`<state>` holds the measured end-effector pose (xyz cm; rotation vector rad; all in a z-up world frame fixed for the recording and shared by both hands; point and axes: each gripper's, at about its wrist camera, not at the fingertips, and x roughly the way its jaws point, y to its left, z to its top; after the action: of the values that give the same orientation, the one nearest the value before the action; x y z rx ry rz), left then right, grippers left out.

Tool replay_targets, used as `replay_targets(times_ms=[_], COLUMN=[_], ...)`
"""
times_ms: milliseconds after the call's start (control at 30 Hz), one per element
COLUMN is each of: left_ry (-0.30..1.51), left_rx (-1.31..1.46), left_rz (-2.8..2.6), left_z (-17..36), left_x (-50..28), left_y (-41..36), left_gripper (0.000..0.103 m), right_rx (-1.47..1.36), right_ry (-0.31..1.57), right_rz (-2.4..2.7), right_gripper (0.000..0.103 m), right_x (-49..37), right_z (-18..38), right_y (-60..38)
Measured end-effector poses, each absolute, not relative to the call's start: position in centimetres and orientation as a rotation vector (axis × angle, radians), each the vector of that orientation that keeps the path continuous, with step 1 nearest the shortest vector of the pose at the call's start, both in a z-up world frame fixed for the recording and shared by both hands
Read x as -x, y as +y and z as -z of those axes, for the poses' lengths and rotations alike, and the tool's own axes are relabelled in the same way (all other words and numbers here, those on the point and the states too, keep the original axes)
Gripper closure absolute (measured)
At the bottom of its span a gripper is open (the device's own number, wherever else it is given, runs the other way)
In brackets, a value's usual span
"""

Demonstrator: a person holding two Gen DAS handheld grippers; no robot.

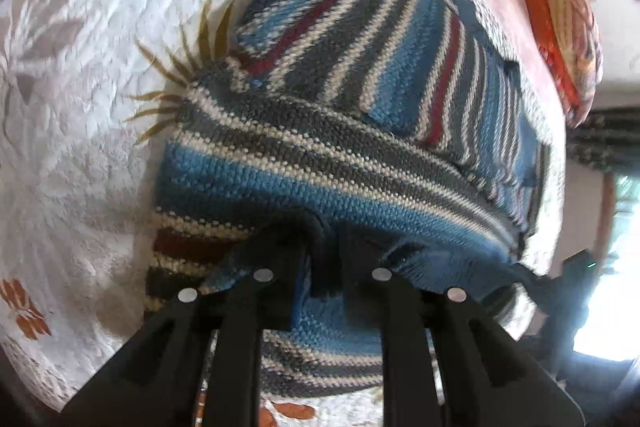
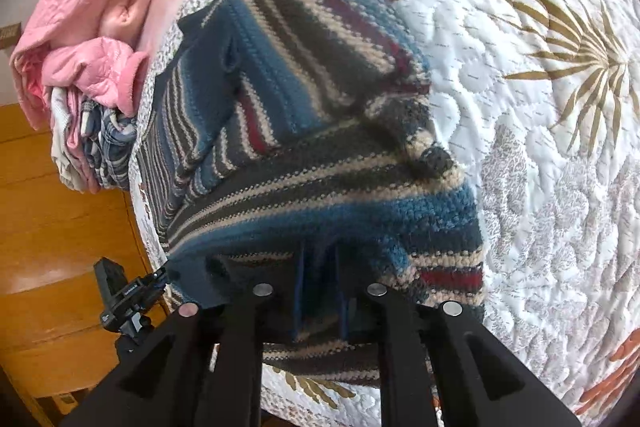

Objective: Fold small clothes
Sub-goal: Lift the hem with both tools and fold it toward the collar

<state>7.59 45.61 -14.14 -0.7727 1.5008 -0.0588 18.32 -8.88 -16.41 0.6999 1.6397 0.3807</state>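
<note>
A blue, grey, cream and red striped knitted sweater (image 1: pixel 320 163) on the white quilted bed (image 1: pixel 80 147) is pinched at its folded edge by both the left gripper (image 1: pixel 322 263) and the right gripper (image 2: pixel 320 279), each closed on it.

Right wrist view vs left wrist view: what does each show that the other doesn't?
Right wrist only: a pile of pink clothes with plaid fabric under it, a wooden floor, and the left gripper at the sweater's edge.

Left wrist only: a red and orange patterned cushion, a bright window, and the right gripper.

Both: the striped knit sweater on the white quilted bedspread, each gripper shut on its near edge.
</note>
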Motion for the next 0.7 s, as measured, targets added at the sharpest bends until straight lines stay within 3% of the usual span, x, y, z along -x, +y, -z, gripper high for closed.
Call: replay_targets(times_ms=[133, 200, 333, 433, 533, 700], left_ry=[1.516, 1.503, 1.426, 1.382, 1.369, 1.398], left_rx=[0.862, 0.886, 0.891, 0.784, 0.626, 0.308], left_rz=[0.071, 0.066, 0.112, 0.141, 0.162, 0.170], left_z=[14.0, 13.5, 11.1, 9.1, 8.3, 9.2], left_x=[-7.3, -7.3, -7.7, -8.2, -8.5, -8.6], left_y=[46.7, 47.3, 48.1, 47.4, 45.8, 43.5], left_gripper=[0.081, 0.064, 0.062, 0.057, 0.050, 0.045], right_rx=[-0.708, -0.697, -0.638, -0.582, -0.462, -0.230], right_ry=[1.620, 1.582, 1.522, 1.488, 1.454, 1.451], right_rz=[-0.325, -0.318, -0.333, -0.379, -0.458, -0.579], right_gripper=[0.069, 0.069, 0.069, 0.068, 0.054, 0.045], right_x=[-18.5, -18.7, -19.0, -19.1, -19.3, -18.7], right_z=[15.7, 14.8, 13.0, 11.6, 10.2, 10.1], right_y=[-10.7, -11.5, -11.8, -11.1, -9.2, -5.0])
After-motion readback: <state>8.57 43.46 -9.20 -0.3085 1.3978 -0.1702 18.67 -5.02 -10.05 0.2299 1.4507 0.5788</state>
